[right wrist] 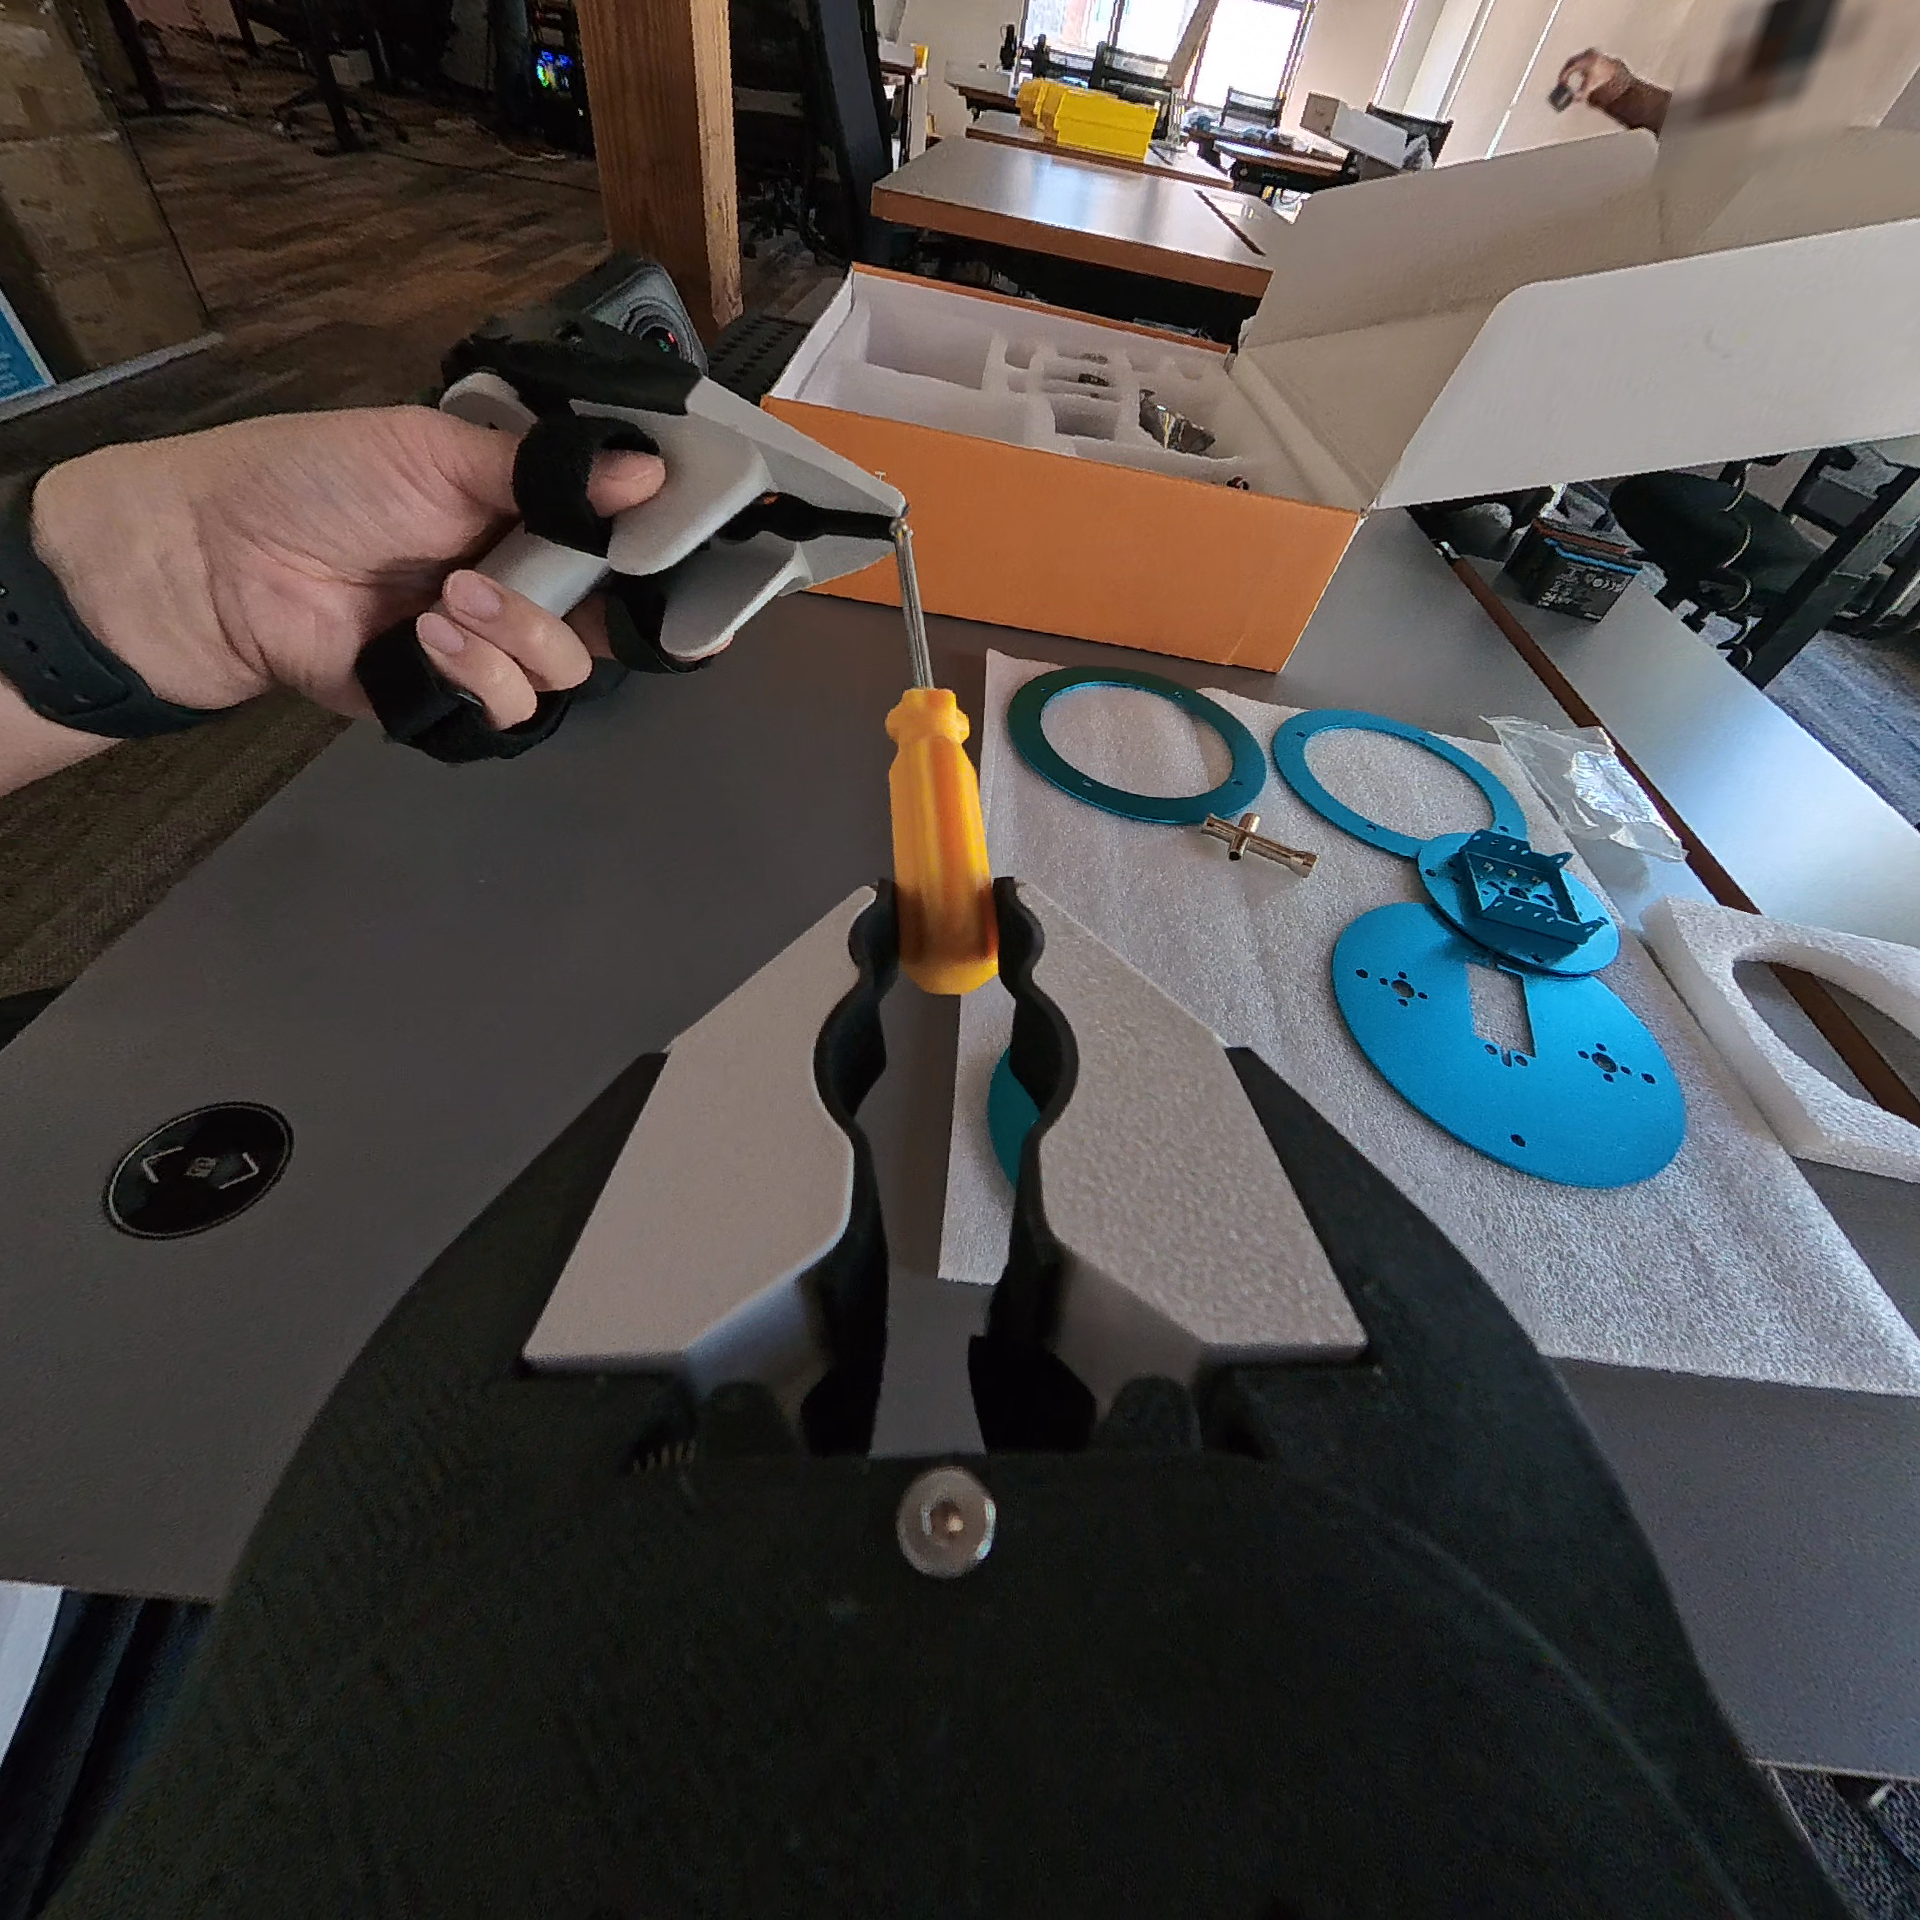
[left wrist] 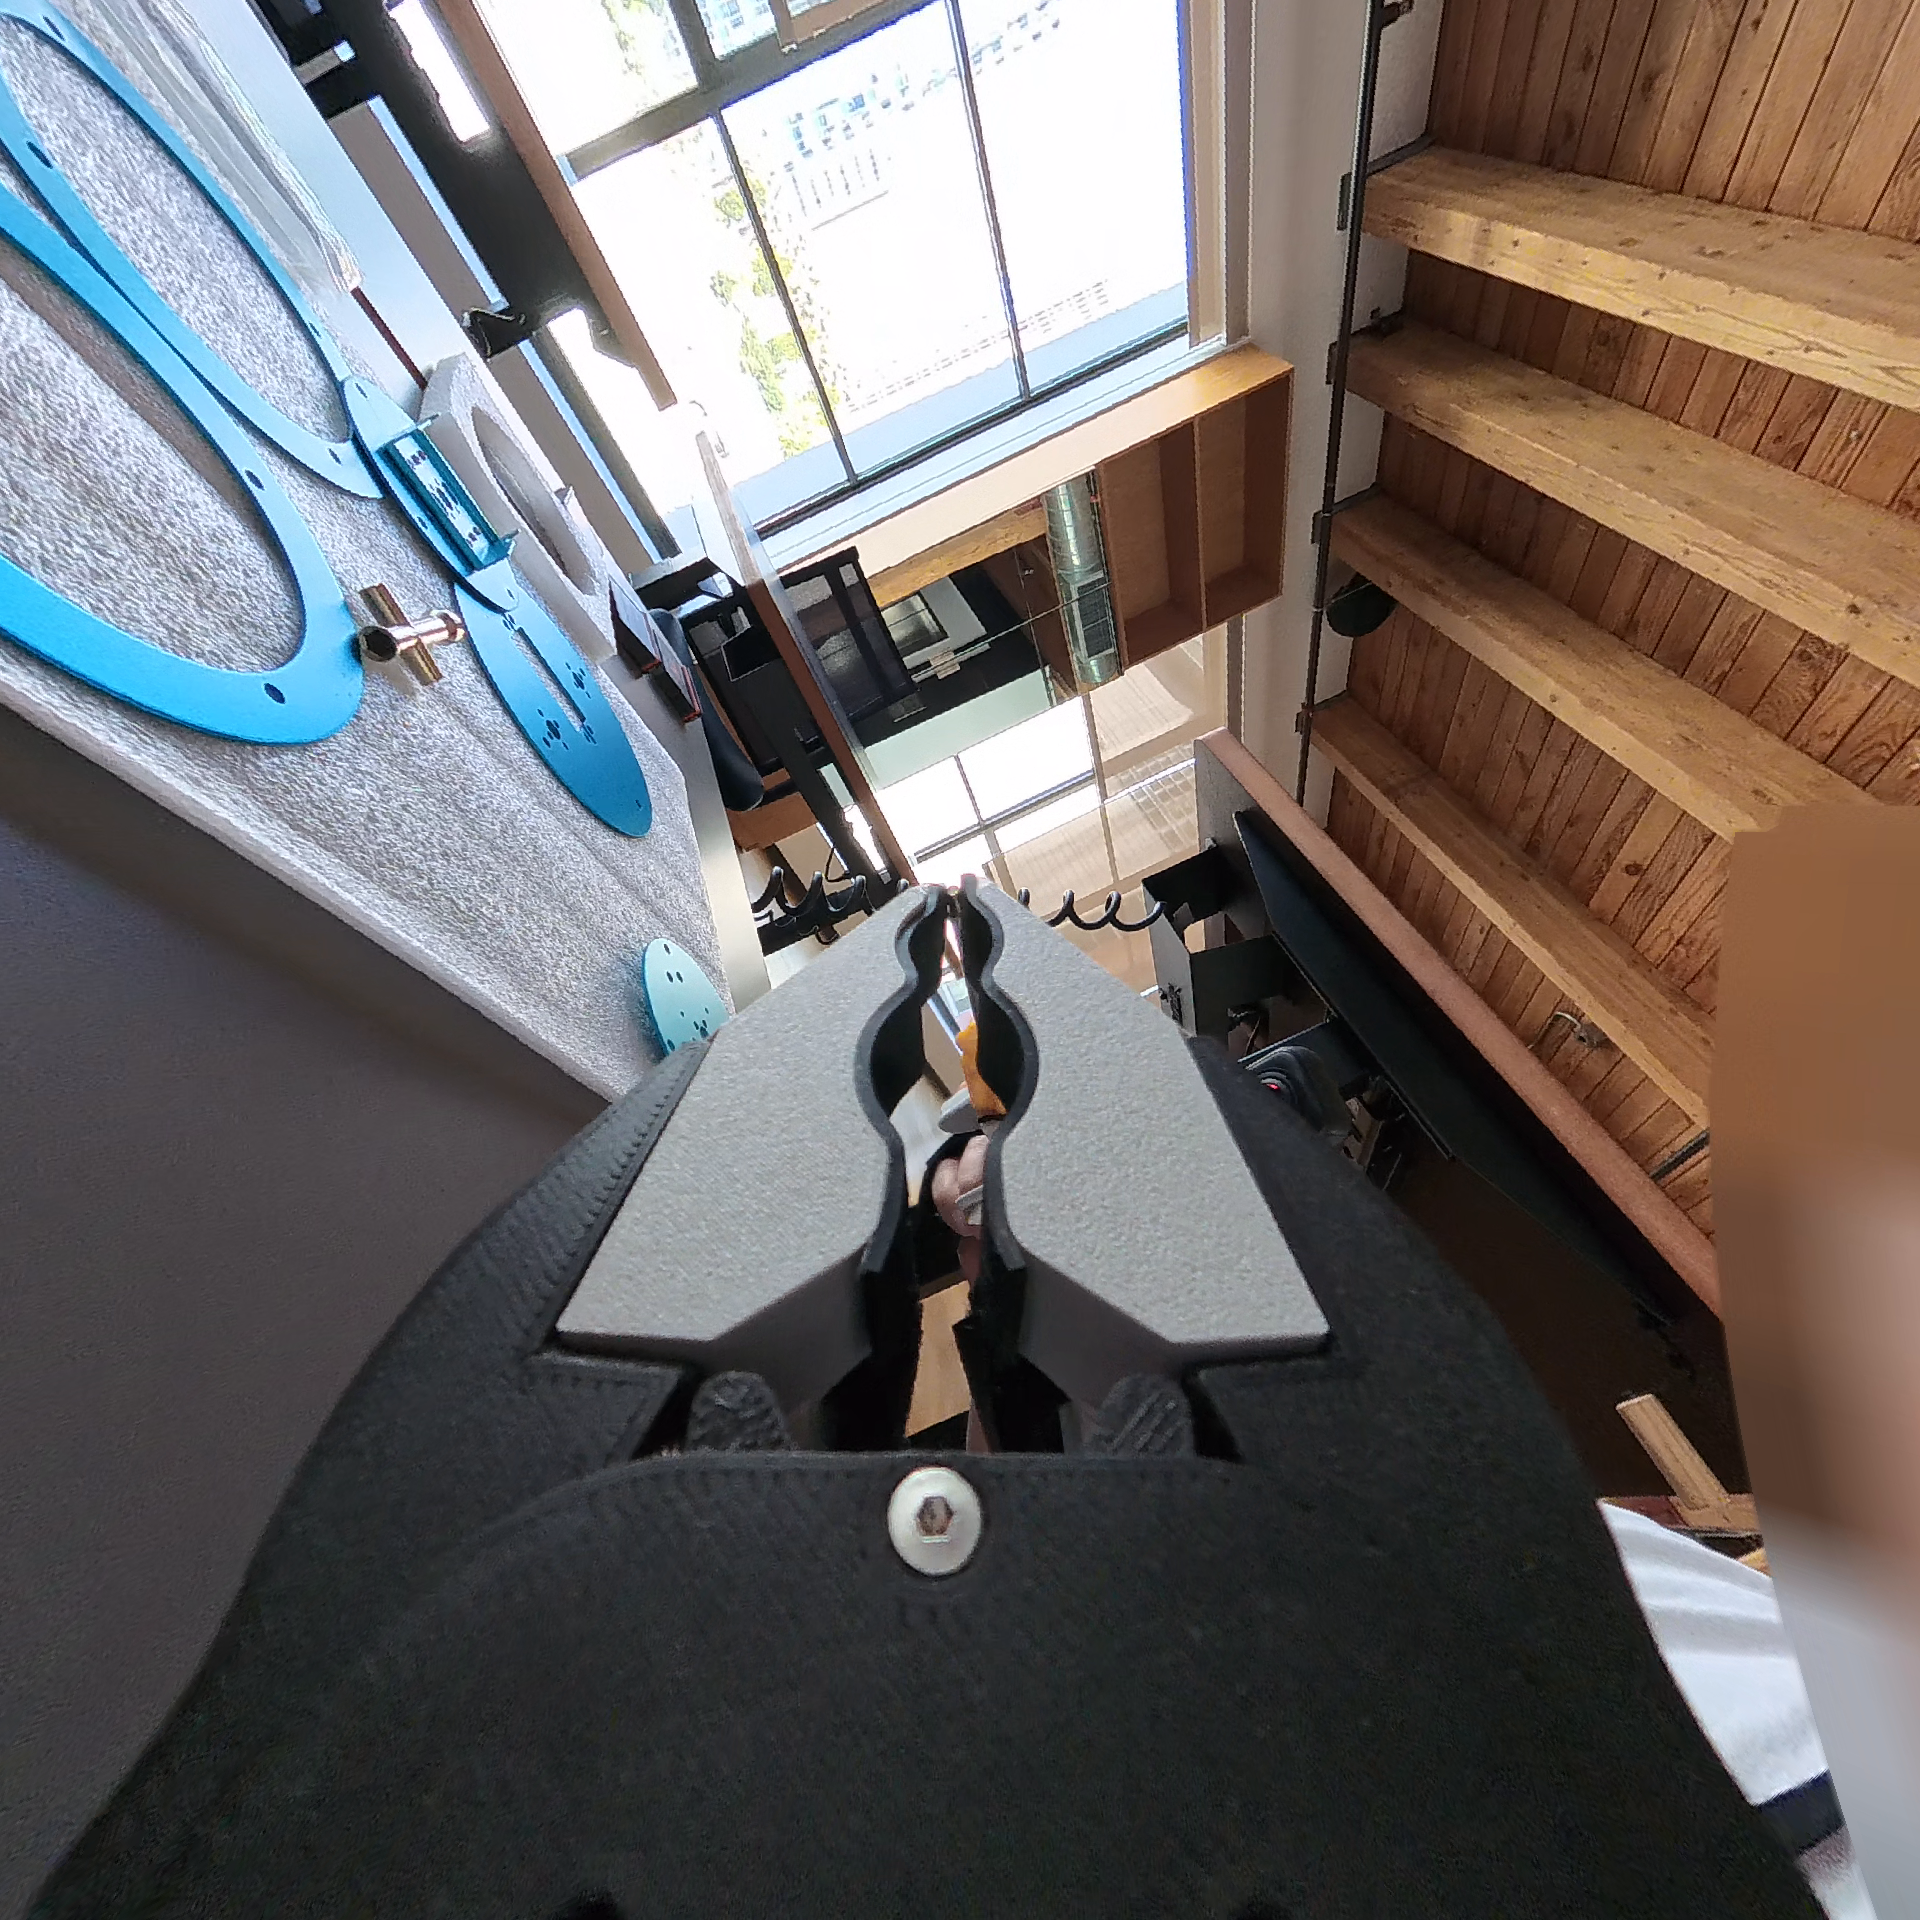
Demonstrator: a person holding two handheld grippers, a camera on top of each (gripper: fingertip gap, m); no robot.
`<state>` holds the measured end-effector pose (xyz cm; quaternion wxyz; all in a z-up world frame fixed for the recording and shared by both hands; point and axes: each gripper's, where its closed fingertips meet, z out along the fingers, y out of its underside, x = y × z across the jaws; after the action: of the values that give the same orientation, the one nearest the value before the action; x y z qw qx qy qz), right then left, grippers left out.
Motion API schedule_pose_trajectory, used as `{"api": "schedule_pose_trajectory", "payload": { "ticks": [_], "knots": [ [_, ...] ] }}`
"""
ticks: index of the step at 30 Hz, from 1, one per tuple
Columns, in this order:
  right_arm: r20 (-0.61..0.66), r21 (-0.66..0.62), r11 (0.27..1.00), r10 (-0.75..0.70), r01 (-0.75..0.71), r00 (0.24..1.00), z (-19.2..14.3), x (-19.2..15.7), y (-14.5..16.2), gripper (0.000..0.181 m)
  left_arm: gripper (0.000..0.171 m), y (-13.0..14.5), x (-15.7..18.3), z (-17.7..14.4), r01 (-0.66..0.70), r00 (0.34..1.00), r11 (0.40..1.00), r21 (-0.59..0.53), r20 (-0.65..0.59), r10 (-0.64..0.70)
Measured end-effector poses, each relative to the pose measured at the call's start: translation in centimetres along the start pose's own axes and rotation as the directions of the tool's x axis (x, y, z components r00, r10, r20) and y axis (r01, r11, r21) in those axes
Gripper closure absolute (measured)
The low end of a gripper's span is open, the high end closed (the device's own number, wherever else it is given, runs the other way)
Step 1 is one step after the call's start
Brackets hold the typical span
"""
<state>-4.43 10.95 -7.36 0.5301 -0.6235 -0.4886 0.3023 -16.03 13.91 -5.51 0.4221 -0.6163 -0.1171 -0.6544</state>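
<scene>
My right gripper (right wrist: 940, 896) is shut on the yellow handle of a screwdriver (right wrist: 933, 810) and holds it upright above the grey table (right wrist: 499, 935). The metal shaft (right wrist: 914, 613) points up and away. My left gripper (right wrist: 894, 511), held by a person's hand (right wrist: 270, 561), is shut on the tip of that shaft. In the left wrist view, the left gripper (left wrist: 954, 896) has its jaws closed at the tips, and a bit of the yellow handle (left wrist: 982, 1060) shows through the gap between the fingers.
A white foam sheet (right wrist: 1195, 914) on the table holds two blue rings (right wrist: 1138, 805), a blue round plate (right wrist: 1558, 1081) with a blue bracket (right wrist: 1522, 894), and a brass cross wrench (right wrist: 1257, 844). An open orange box (right wrist: 1049, 551) stands behind, with a foam piece (right wrist: 1787, 1049) at the right. Spacing between my two grippers at the tips: around 12 cm.
</scene>
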Motion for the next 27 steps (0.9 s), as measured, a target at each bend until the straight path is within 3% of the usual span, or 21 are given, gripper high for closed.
{"api": "schedule_pose_trajectory", "payload": {
  "ticks": [5,9,15,20,23,27],
  "knots": [
    [-0.039,-0.011,0.999,-0.046,0.046,0.998,0.1,0.1,-0.3,0.165,0.171,-0.3,0.1,0.2,0.037,0.999,0.999,0.039,-0.006,-0.037],
    [-0.037,-0.021,1.000,0.002,-0.002,0.999,0.1,0.1,-0.4,0.164,0.171,-0.4,0.3,0.4,0.035,0.999,0.998,0.047,-0.019,-0.034],
    [-0.026,0.040,0.993,0.113,-0.112,0.993,0.6,-0.5,-0.9,0.166,0.171,-0.8,0.1,0.3,-0.094,0.994,0.994,0.063,0.061,0.091],
    [-0.057,0.057,0.995,0.082,-0.079,0.995,0.7,-0.4,-0.8,0.165,0.170,-1.2,0.2,0.4,0.002,1.000,0.996,0.092,0.021,-0.004],
    [-0.063,0.062,0.995,0.085,-0.081,0.994,0.3,0.0,-1.0,0.165,0.147,-1.3,0.3,0.4,0.038,0.999,0.994,0.102,-0.008,-0.037],
    [-0.069,-0.008,0.999,0.048,-0.048,0.996,-0.7,0.6,-0.5,0.165,0.143,-2.1,0.4,-0.4,-0.020,1.000,0.995,0.103,0.011,0.019]
  ]
}}
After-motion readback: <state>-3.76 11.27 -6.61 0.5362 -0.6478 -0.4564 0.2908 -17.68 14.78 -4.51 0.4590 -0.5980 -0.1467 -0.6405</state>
